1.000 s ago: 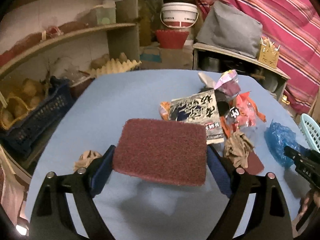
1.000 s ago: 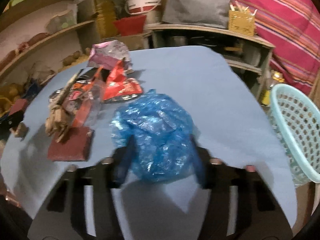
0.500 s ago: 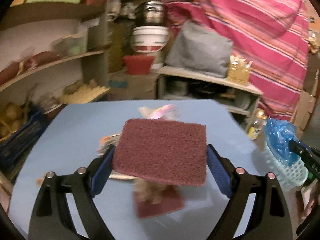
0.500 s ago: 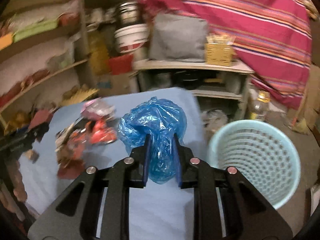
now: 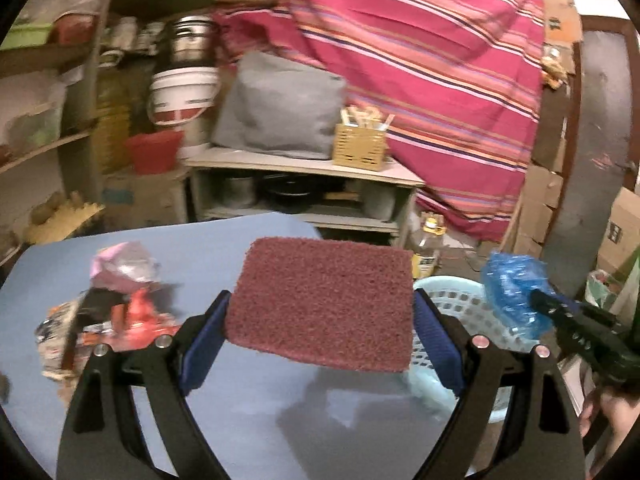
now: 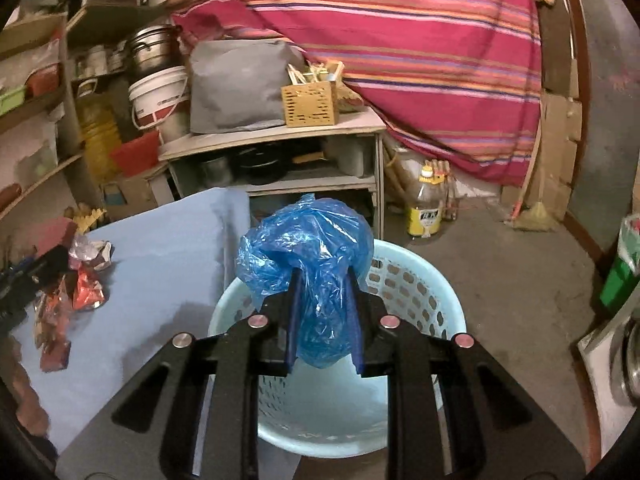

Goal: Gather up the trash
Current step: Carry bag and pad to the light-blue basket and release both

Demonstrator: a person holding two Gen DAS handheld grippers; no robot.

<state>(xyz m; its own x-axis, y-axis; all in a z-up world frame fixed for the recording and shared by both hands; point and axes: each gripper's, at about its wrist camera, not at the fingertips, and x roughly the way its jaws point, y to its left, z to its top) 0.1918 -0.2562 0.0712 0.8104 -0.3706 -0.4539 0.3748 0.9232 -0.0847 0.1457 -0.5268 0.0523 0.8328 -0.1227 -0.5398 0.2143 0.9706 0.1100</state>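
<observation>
My left gripper point(image 5: 320, 304) is shut on a maroon scouring pad point(image 5: 324, 300), held flat by its two side edges above the blue table point(image 5: 248, 420). Just right of the pad, the pale blue mesh basket point(image 5: 460, 304) shows off the table's edge. My right gripper point(image 6: 322, 312) is shut on a crumpled blue plastic bag point(image 6: 308, 256) and hangs over the basket point(image 6: 424, 292), which stands on the floor. From the left wrist view the bag point(image 5: 514, 288) and right gripper point(image 5: 560, 312) appear at the right. Loose wrappers point(image 5: 116, 308) lie on the table's left part.
A low shelf unit point(image 6: 280, 148) with a grey cushion and a yellow box stands behind the table. An oil bottle point(image 6: 426, 204) stands on the floor by a striped red cloth point(image 6: 400, 40). Wooden shelves with buckets and pots point(image 5: 184, 80) fill the left.
Both grippers swung right, away from the wrapper pile and toward the basket. The right gripper's jaws closed tighter on the blue bag and lifted it off the table to above the basket.
</observation>
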